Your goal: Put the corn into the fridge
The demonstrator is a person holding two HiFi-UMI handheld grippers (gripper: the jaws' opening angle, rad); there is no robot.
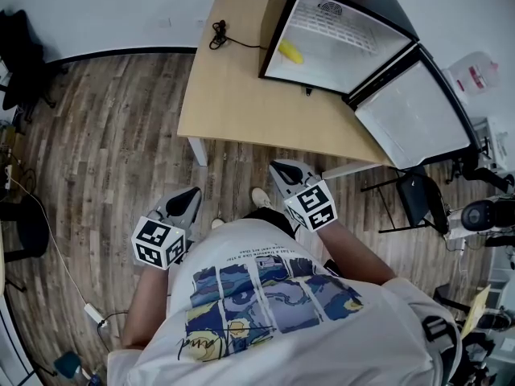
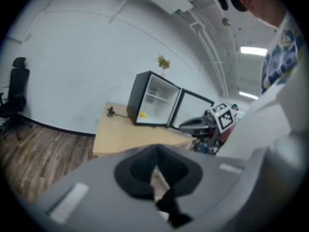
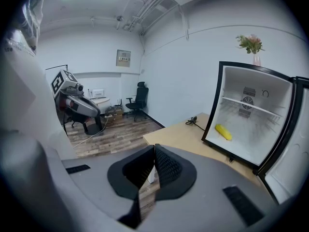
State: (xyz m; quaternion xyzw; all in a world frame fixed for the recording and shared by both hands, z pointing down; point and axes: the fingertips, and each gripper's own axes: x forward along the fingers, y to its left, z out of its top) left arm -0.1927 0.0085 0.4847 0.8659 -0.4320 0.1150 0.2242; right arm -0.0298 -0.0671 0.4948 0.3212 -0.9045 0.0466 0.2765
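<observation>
left tongs (image 1: 191,193) and right tongs (image 1: 278,167), close by the body, are both pinched together, empty; corn (image 1: 290,52) already lies inside the fridge (image 1: 346,51) on the bench (image 1: 233,95); seemingly only the open door (image 1: 414,111) is left

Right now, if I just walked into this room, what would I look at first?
Probably the black mini fridge standing on the wooden table with its door swung wide open, and the yellow corn lying alone on its white floor. Next, the left gripper and the right gripper, held short of the table, both shut and empty.
</observation>
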